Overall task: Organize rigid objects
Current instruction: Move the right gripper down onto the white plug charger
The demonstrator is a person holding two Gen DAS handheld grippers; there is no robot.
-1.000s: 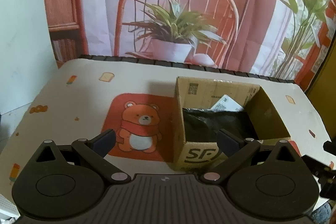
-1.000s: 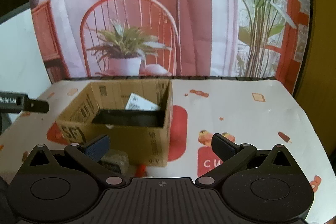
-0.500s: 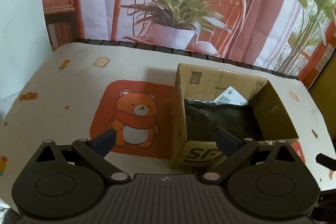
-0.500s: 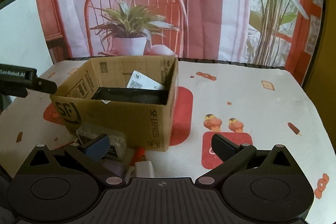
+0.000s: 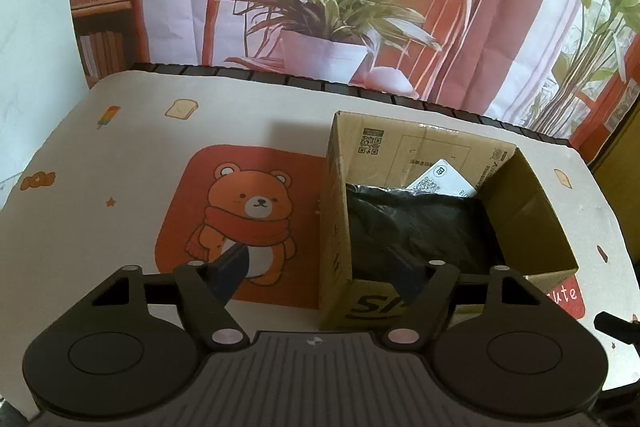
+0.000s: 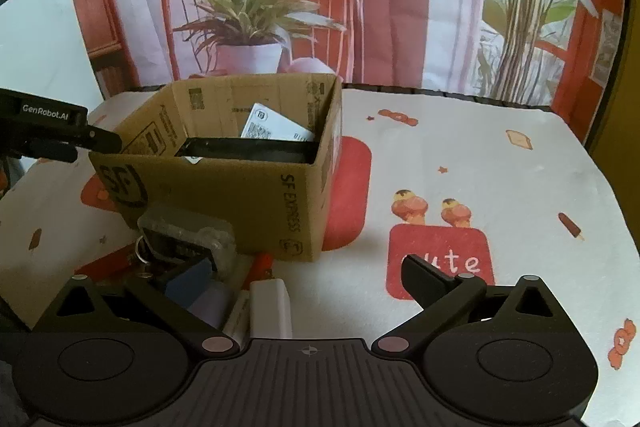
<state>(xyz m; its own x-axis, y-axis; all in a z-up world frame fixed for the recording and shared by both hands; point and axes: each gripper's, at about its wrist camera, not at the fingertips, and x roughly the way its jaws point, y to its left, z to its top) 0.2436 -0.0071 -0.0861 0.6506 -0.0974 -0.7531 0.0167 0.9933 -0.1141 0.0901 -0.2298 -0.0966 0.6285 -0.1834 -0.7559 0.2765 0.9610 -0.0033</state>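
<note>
An open cardboard box (image 5: 528,223) (image 6: 248,195) stands on the table, holding a black bag (image 5: 416,227) and a white labelled card (image 5: 444,181) (image 6: 272,127). My left gripper (image 5: 324,267) is open and empty, its jaws straddling the box's near left corner. My right gripper (image 6: 308,271) is open and empty, low over the table in front of the box. A small pile lies at the box's near side: a clear plastic case (image 6: 188,239) with a key ring, a white charger block (image 6: 270,307), a pale lilac item (image 6: 210,303) and a red-orange piece (image 6: 262,261).
The table has a white cloth (image 5: 120,163) (image 6: 500,187) printed with a bear and small pictures. The left gripper's body (image 6: 44,131) shows at the left of the right wrist view. A printed backdrop (image 5: 320,7) hangs behind the table's far edge.
Both grippers have pulled back and tilted down. In the right wrist view the pile of small objects before the box has come into sight. Both stay open.
</note>
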